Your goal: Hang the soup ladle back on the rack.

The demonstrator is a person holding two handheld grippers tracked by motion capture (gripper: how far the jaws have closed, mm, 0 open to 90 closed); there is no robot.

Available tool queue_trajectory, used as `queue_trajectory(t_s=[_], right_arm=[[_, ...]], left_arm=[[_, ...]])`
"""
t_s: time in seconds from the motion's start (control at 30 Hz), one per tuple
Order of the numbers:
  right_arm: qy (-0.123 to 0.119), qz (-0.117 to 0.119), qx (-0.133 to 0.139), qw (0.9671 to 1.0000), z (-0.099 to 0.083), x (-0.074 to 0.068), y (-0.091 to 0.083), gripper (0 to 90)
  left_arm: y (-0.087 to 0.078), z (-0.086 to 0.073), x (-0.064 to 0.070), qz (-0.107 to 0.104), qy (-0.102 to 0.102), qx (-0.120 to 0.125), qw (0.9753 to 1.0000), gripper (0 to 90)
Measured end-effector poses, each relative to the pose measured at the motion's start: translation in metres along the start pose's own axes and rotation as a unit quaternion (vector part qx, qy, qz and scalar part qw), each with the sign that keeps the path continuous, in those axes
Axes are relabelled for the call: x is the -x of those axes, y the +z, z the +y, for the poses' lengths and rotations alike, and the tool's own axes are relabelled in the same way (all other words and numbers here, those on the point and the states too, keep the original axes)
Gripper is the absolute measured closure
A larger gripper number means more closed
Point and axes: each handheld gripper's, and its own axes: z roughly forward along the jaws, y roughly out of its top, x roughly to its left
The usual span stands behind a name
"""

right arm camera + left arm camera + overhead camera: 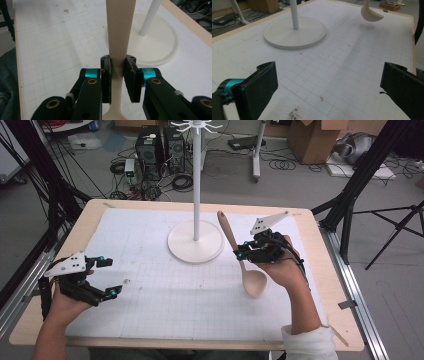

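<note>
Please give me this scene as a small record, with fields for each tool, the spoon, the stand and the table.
left tool: open, holds nothing, above the mat
right tool: shut on the spoon's handle
spoon: beige, bowl toward the person, lifted off the mat
stand: white pole on a round base, hooks on top
table: wooden, covered by a white grid mat

Right gripper (117,80) jaws clamped on spoon (120,30) handle; stand base (162,47) beyond.

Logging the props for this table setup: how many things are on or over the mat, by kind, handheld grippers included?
Wooden spoon: 1
White hook stand: 1
Handheld grippers: 2, the left gripper and the right gripper
Total: 4
</note>
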Motion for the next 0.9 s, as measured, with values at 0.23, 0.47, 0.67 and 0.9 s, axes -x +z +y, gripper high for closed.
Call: queue_trajectory(t_s=[0.23, 0.47, 0.67, 0.9], right_arm=[[-0.008, -0.003, -0.007, 0.9999, 0.014, 0.004, -0.007, 77.4], [-0.008, -0.001, -0.007, 0.9999, 0.027, 0.011, -0.013, 77.4], [-0.005, 0.002, -0.006, 1.0000, 0.036, 0.017, -0.018, 77.4], [-0.009, 0.004, -0.022, 0.9997, 0.048, 0.026, -0.025, 77.3]], left_arm=[[0.000, 0.000, 0.000, 0.002, 0.000, -0.001, 1.0000, 1.7], [0.000, 0.000, 0.000, 0.001, 0.000, 0.000, 1.0000, 1.7], [0.000, 0.000, 0.000, 0.002, 0.000, 0.000, 1.0000, 1.7], [0.002, 0.000, 0.000, 0.001, -0.001, -0.001, 1.0000, 1.7]])
